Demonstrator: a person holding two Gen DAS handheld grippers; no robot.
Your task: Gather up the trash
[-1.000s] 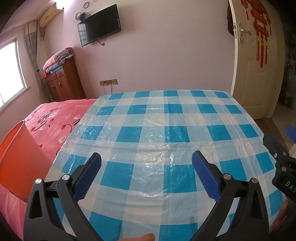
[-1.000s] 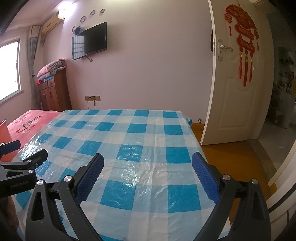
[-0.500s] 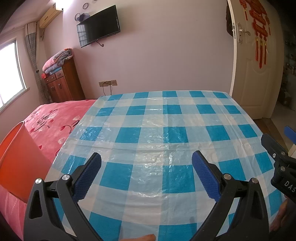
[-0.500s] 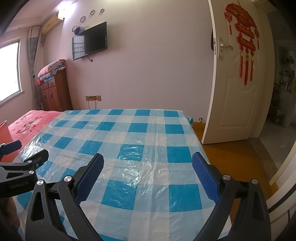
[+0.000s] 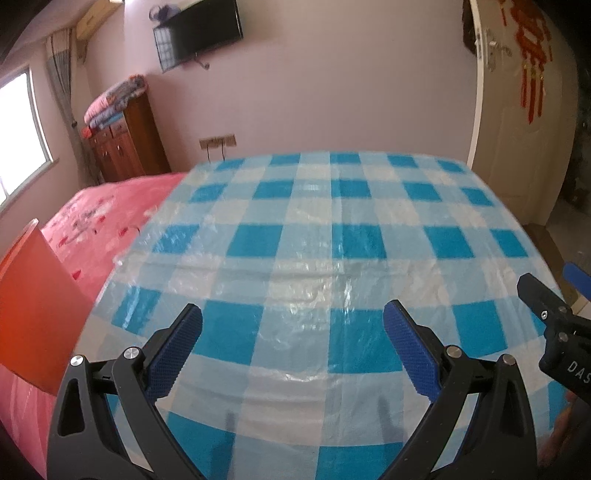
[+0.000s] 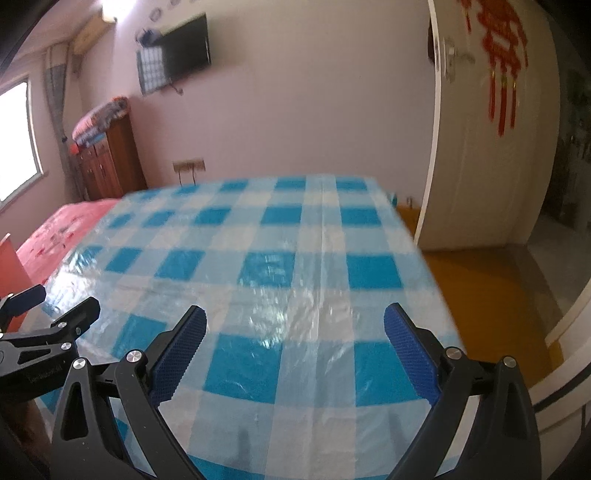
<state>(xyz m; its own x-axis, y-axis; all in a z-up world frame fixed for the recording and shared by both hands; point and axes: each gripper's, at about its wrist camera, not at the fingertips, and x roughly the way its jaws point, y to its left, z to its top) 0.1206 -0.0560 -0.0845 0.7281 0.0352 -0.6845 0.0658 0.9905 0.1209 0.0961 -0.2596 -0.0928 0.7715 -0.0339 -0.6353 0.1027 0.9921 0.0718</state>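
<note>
A blue and white checked plastic sheet (image 5: 317, 258) covers the surface before me; it also shows in the right wrist view (image 6: 273, 273). I see no trash on it. An orange bin (image 5: 33, 314) stands at the left, on the pink bedspread. My left gripper (image 5: 291, 328) is open and empty above the sheet's near edge. My right gripper (image 6: 295, 328) is open and empty above the sheet's near right part. Each gripper shows at the edge of the other's view: the right one (image 5: 550, 314), the left one (image 6: 48, 314).
A pink bedspread (image 5: 99, 218) lies left of the sheet. A wooden dresser (image 5: 125, 144) with folded blankets stands at the back left, under a wall TV (image 5: 199, 33). A white door (image 6: 480, 147) stands open at the right, with orange floor (image 6: 491, 295) beside the sheet.
Both views have tilted and come lower and closer to the sheet, with motion blur. Both grippers stay open and empty.
</note>
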